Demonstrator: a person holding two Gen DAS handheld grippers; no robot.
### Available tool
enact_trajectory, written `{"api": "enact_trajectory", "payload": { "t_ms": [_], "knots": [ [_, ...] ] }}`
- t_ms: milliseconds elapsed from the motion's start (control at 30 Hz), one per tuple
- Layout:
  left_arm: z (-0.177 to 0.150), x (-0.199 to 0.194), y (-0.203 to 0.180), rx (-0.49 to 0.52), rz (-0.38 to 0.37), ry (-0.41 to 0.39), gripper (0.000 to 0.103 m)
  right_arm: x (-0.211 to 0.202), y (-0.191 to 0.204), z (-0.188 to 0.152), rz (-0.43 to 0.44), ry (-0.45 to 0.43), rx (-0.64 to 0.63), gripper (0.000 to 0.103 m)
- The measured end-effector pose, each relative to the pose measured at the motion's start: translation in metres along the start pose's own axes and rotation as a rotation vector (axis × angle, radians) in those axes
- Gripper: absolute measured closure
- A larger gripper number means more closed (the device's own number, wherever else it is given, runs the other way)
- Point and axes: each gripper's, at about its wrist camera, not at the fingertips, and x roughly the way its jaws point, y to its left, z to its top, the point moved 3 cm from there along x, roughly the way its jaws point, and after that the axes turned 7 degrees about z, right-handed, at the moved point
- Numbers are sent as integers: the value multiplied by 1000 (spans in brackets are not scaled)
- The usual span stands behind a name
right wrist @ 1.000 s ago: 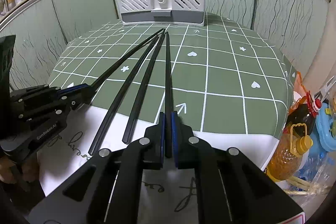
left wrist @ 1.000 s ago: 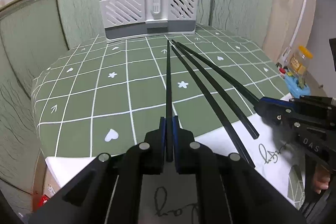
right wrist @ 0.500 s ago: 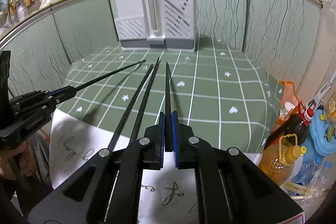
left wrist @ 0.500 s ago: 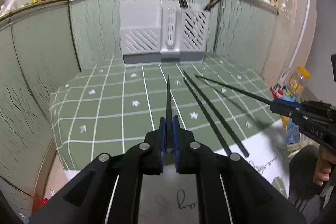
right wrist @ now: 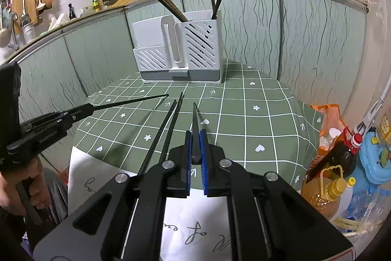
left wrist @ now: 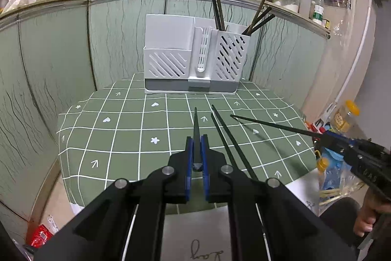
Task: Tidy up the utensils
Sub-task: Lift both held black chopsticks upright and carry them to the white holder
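Here, the left gripper (left wrist: 197, 143) is clamped fully closed on a single black chopstick (left wrist: 196, 124), which projects forward from between the blue pads (left wrist: 187, 158) at lower centre of the left wrist view, its tip above the green grid-patterned tablecloth (left wrist: 122, 138). The right gripper (right wrist: 195, 141) is likewise clamped closed on a second black chopstick (right wrist: 194, 119), lower centre of the right wrist view, pointing toward the holder. In the left wrist view that same right gripper (left wrist: 325, 136) enters from the right edge, its chopstick angled toward frame centre; a hand (left wrist: 366, 219) grips the handle at lower right.

Two more black chopsticks (left wrist: 227, 141) lie side by side on the table, just right of the left gripper in the left wrist view and just left of the right gripper in the right wrist view, running from the white paper sheet (right wrist: 80, 170) at the near table edge out over the cloth.

The white slotted utensil holder (left wrist: 191, 58) stands upright at the far table edge, upper centre of both views, against the green panel wall (left wrist: 53, 53). Its right-hand compartment (left wrist: 229, 58) holds several dark chopsticks leaning out of the top. Cooking-oil bottles (right wrist: 327, 190) stand at lower right of the right wrist view, beside the table.
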Motion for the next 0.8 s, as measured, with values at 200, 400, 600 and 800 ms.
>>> {"api": "enact_trajectory", "payload": {
  "t_ms": [200, 400, 600, 800],
  "knots": [
    [1, -4, -1, 15, -15, -4, 97, 7, 4, 2, -1, 22, -28, 97],
    [3, -7, 1, 34, -26, -21, 97, -6, 3, 16, -1, -23, -15, 97],
    [19, -14, 9, 54, -36, -53, 97, -20, 1, 38, 0, -78, -2, 97],
    [51, -29, 14, 76, -21, -98, 97, -28, -2, 59, 12, -110, -3, 97]
  ]
}}
